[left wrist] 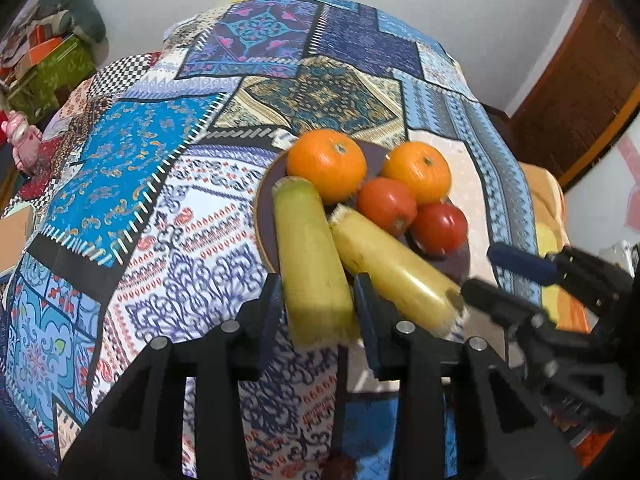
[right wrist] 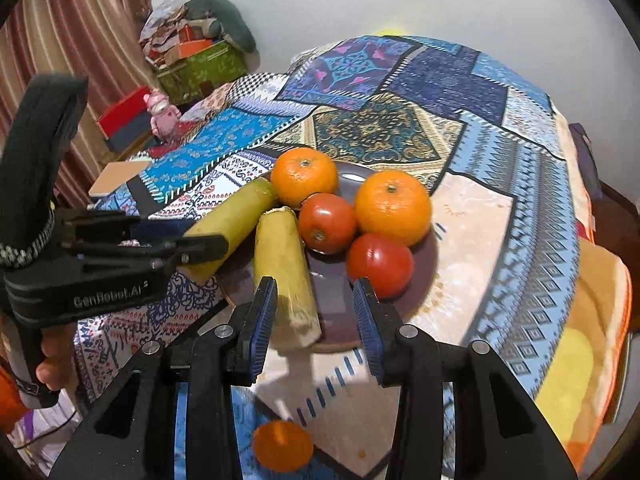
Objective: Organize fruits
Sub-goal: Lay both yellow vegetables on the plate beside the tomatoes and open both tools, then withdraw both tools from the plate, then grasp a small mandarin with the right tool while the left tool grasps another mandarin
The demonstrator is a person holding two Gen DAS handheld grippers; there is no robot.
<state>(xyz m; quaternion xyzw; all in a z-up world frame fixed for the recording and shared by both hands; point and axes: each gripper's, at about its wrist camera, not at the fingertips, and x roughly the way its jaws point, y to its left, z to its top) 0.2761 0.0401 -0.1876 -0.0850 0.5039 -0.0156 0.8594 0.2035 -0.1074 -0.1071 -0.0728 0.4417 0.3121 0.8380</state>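
A dark purple plate (left wrist: 376,156) (right wrist: 424,272) on the patchwork tablecloth holds two oranges (left wrist: 326,164) (right wrist: 392,206), two tomatoes (left wrist: 386,204) (right wrist: 378,264) and two pale yellow corn cobs. My left gripper (left wrist: 318,300) is open, its fingers either side of the near end of the left cob (left wrist: 312,256). My right gripper (right wrist: 316,312) is open around the near end of the other cob (right wrist: 284,268), which also shows in the left wrist view (left wrist: 392,268). Neither gripper visibly presses its cob. A third orange (right wrist: 283,446) lies on the cloth below my right gripper.
The table (left wrist: 140,184) drops off at the right onto an orange-yellow cloth (right wrist: 592,320). A pink figurine (right wrist: 162,114), boxes (right wrist: 124,120) and a pile of clutter (right wrist: 196,52) stand beyond the left edge. A tan card (right wrist: 116,178) lies at the table's left edge.
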